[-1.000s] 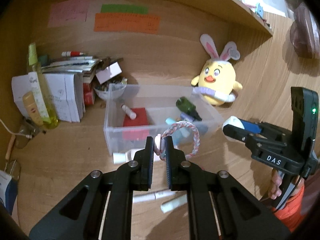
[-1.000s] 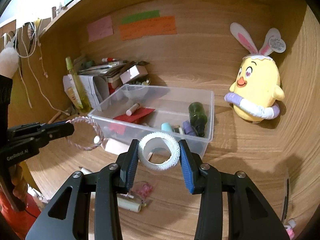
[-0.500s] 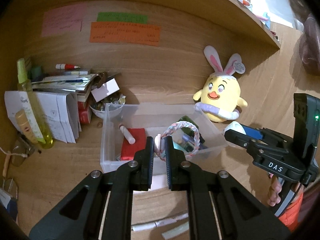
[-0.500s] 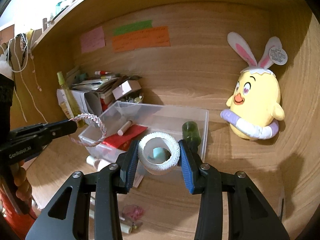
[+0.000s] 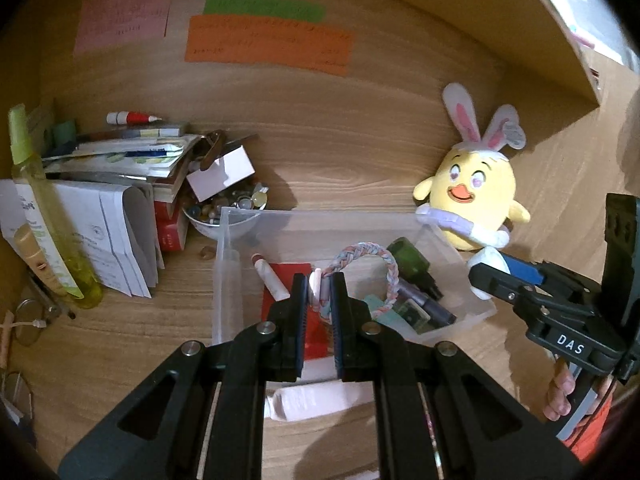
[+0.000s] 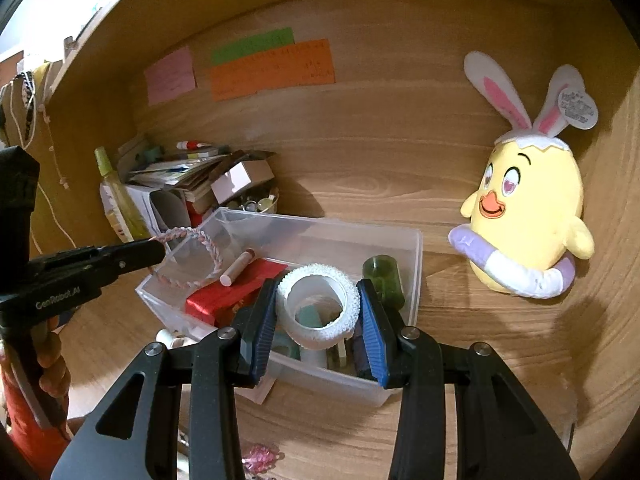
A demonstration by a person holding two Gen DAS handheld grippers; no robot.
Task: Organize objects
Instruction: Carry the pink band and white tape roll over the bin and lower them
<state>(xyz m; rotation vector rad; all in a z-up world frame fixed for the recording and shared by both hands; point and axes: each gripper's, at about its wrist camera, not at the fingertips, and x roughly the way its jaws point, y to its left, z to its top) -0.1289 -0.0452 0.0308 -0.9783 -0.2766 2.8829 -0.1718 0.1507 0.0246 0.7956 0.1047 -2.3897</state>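
While hovering over the clear bin (image 6: pixel 416 240), I'm gripping a braided bracelet (image 5: pixel 390 276) in the left gripper (image 5: pixel 322 292) and a white tape roll (image 6: pixel 320 308) in the right gripper (image 6: pixel 320 320); next I'm probably opening both.

Dim, warm light fills the wooden alcove; brighter daylight spills in at the upper corners. Soft shadows trail the plush chick (image 6: pixel 524 216). Strong fisheye bending, dark vignetted edges.

One clear bin (image 6: pixel 416 264), one plush chick (image 6: pixel 528 216), three paper notes (image 6: pixel 272 70), one braided bracelet (image 5: pixel 390 276), one white tape roll (image 6: pixel 320 312), two grippers (image 5: pixel 320 292).
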